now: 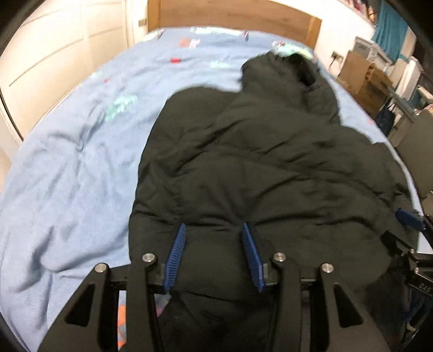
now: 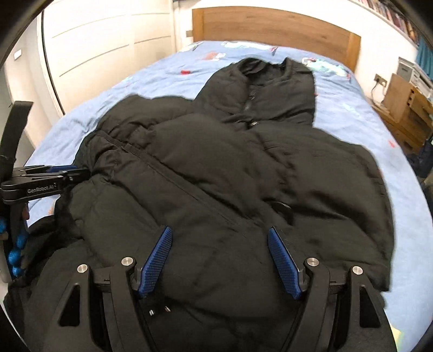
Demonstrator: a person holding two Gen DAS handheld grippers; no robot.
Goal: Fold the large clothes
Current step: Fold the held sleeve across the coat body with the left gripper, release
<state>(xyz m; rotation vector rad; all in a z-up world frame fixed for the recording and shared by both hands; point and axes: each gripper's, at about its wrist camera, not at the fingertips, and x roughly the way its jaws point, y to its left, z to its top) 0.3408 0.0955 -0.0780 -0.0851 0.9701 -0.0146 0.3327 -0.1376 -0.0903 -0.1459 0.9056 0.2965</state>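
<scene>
Black puffer jacket [image 2: 216,168] lies front-up on the bed [image 1: 67,168], hood toward the wooden headboard [image 2: 270,24], hem nearest both cameras; sleeves appear drawn in over the body, so a first fold may be done, though I cannot be sure.

Left claw [image 1: 213,253]: pads part-way apart over the hem at the jacket's left edge; padded cloth bulges up between them; whether they pinch it I cannot tell. Right claw [image 2: 219,261]: pads wide apart above the lower front near the zip line; not pressing on any cloth that I can see; nothing held.

Risks, as judged from here:
- thick, springy filling; a bite on the top layer only would lift the shell and leave the back panel on the bed; fold comes out lopsided
- slick fabric; a shallow pinch near the pad tips could slip once the weight of the jacket hangs from it
- the two claws sit at unlike openings; if one grips before the other, the hem skews and the fold line runs diagonal
- soft blue bedspread [image 2: 392,243] just under the hem; a deep reach could catch the spread along with the jacket and drag it
- folded puffer tends to spring open; released without pressing down, it may unfold itself
</scene>
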